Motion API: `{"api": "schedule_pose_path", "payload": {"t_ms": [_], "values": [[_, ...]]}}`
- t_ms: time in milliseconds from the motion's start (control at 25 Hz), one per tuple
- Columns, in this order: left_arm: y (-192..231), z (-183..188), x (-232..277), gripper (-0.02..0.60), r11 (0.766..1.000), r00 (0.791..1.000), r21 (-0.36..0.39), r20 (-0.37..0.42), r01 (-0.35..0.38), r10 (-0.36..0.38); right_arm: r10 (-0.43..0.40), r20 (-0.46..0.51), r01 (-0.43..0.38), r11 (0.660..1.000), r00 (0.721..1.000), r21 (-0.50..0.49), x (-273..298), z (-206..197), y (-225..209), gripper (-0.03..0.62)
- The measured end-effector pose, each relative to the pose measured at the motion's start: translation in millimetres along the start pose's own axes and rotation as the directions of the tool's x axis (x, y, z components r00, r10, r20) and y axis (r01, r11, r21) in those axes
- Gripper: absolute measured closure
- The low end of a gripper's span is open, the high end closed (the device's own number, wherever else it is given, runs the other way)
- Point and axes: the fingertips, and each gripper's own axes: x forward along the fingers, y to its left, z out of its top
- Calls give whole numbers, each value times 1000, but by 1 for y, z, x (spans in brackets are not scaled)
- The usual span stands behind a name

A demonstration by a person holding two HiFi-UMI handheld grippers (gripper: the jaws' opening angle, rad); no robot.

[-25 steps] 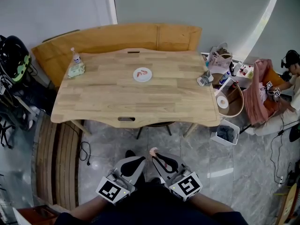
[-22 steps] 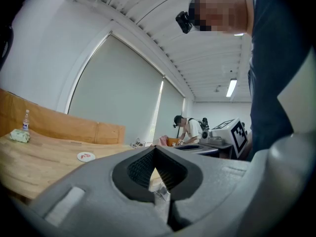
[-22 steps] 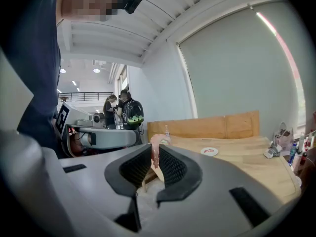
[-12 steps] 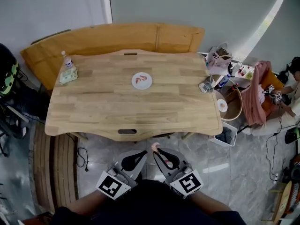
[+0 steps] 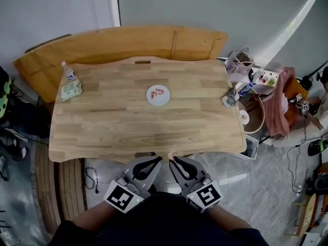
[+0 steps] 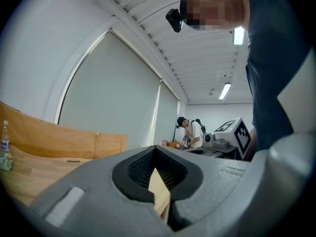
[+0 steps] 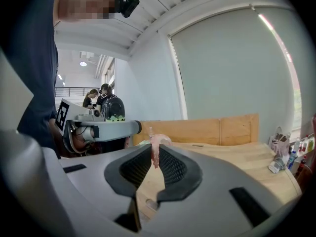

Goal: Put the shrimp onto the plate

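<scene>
Pale pink shrimp (image 7: 156, 154), slim, upright, pinched in right gripper (image 5: 172, 160) jaws; left gripper (image 6: 155, 150) jaws together, empty.

Setting: indoor recording lab or studio in an office-type building, dressed as a dining corner.

- Wooden table (image 5: 128, 122), centre of the head view, with a curved wooden bench (image 5: 128, 40) behind it.
- Grey polished stone-look floor (image 5: 230, 188); loose cables (image 5: 297, 163) at lower right.
- Large grey roller blind (image 6: 113, 93) under an arched frame.
- White slatted ceiling (image 6: 197, 58) with strip lights (image 6: 224, 90).
- Bags, bottles and a basket (image 5: 251, 81) heaped on the floor, right of the table.
- Seated person (image 5: 315, 106), right edge, holding marker-tagged gear (image 5: 300, 100).
- Another person (image 6: 190, 131) standing at a bench in the far room.
</scene>
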Motion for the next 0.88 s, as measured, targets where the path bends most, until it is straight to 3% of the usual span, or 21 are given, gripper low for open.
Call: {"api": "schedule_pose_path", "payload": {"t_ms": [400,880], "values": [[47,13,12,584,1000,1000,-14,12,-15,15,-5,2,6,999,1000,-39,49,18,-27,540],[74,21,53,584,992,992,-14,2,-129,129,46,-91,-57,991,995,-124,113,-1,-120,540]]}}
